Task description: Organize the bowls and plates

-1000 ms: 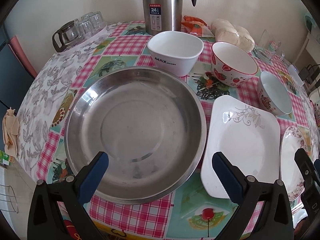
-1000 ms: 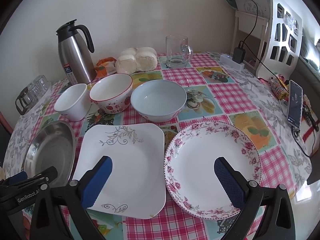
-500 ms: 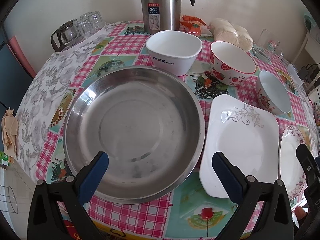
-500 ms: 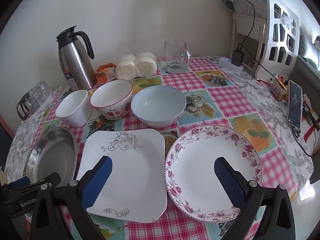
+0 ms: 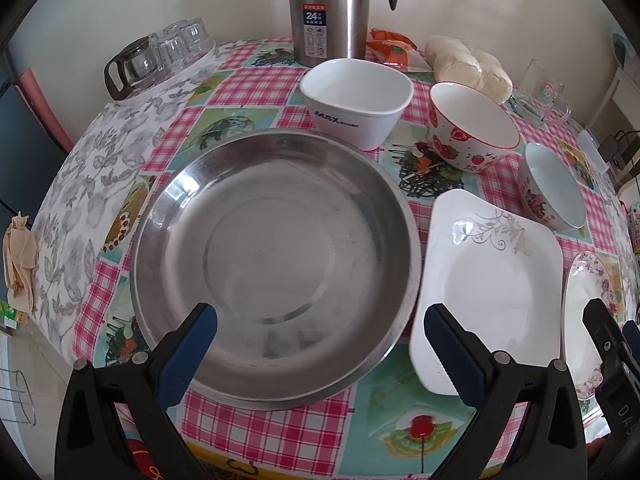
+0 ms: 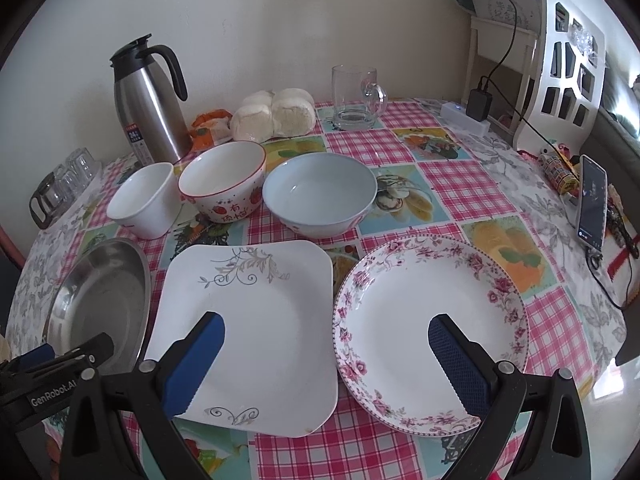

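Both claws gape empty at the frame bottoms: left claw [image 5: 320,344] over the steel basin [image 5: 276,272], right claw [image 6: 326,354] spanning square plate [image 6: 256,320] and floral plate [image 6: 432,328]. Beyond, mid-frame, three bowls [image 6: 320,196] line the worktop [image 6: 460,184].

A plain cream wall [image 6: 280,20] rises behind a round table [image 6: 452,188] draped in a pink-checked cloth with fruit panels and a grey leaf border; soft daylight falls evenly across it. At the right stands a white cut-out shelf unit [image 6: 560,64] with a black cable [image 6: 504,32] trailing down; pale tiled floor [image 5: 24,360] shows at the lower left.
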Tool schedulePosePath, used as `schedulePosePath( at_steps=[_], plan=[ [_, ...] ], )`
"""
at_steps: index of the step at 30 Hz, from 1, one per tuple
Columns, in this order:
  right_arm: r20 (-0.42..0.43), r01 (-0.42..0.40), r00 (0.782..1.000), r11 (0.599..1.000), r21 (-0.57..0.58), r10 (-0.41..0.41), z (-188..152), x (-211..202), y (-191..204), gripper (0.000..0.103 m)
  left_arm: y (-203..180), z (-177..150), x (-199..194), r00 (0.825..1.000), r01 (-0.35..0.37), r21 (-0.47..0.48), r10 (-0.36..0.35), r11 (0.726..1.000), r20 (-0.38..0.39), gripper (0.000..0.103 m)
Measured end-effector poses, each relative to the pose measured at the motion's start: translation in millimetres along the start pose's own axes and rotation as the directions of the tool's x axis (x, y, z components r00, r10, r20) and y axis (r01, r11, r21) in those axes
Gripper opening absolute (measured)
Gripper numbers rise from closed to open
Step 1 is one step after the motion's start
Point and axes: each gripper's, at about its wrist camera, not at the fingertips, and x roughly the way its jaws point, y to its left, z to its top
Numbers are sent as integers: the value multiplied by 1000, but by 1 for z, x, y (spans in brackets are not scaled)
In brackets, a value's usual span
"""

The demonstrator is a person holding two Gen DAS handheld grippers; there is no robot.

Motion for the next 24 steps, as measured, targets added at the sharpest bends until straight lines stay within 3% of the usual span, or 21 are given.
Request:
schedulePosePath(
  at_steps=[15, 20, 24],
  plan=[
    [-18, -33, 999, 998, -54, 32, 0, 5, 38, 103, 48, 5, 9, 1000, 13, -113, -15, 994, -12, 103],
    [-30, -105, 994, 991, -86, 103, 1, 11, 62, 103, 84, 8, 16, 1000, 0, -251, 0, 968, 2, 103],
    [-46, -155, 988, 979, -131, 150, 0, 21, 90, 103, 116, 8, 29, 997, 66, -378, -72, 923, -2, 103]
  ],
)
